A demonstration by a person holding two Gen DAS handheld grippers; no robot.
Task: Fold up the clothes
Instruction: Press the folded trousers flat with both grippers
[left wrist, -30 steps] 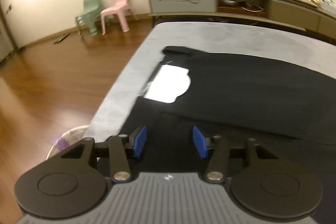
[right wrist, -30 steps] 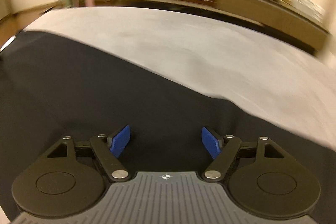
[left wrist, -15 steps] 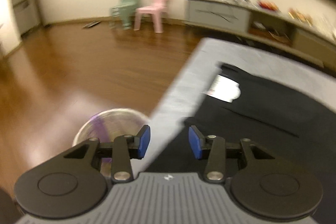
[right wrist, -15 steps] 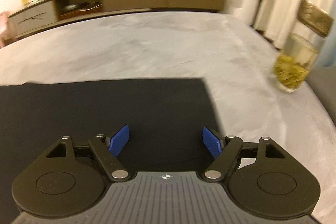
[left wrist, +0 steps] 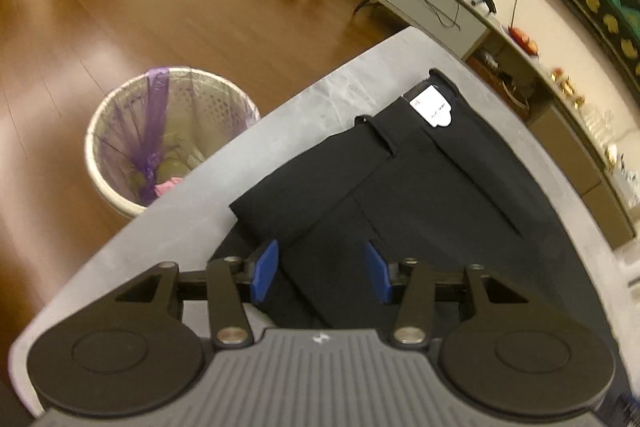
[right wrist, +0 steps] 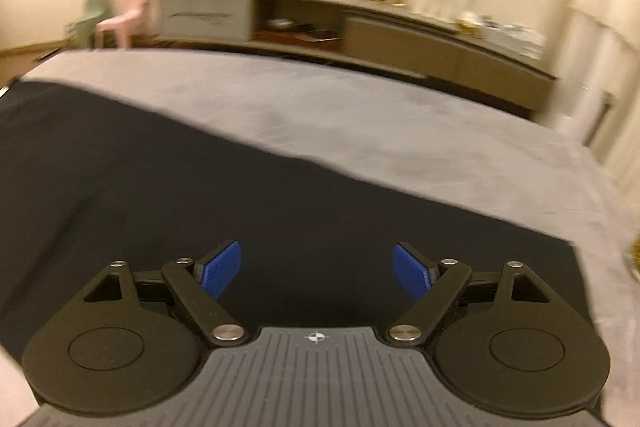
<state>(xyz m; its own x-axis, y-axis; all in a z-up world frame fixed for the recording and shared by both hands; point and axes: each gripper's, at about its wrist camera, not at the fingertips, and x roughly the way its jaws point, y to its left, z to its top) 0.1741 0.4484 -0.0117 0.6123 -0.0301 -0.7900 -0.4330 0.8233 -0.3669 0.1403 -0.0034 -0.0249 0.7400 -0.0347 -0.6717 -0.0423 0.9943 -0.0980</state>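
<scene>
In the left wrist view, black trousers (left wrist: pixel 420 187) with a white tag (left wrist: pixel 434 107) are seen spread on the grey desk (left wrist: pixel 320 87); the left gripper (left wrist: pixel 322 271) is held above their folded near edge, its jaws opening, with cloth below the gap but not pinched. In the right wrist view, the right gripper (right wrist: pixel 316 271) is held over the trousers (right wrist: pixel 200 195), its jaws opening wide, nothing clamped.

The left tongs (left wrist: pixel 321 270) and right tongs (right wrist: pixel 317 270) looked alike: ribbed blue pads (right wrist: pixel 221 269) on black linkage arms with silver screws, round black discs, grooved grey body bearing a small crosshair mark.
</scene>
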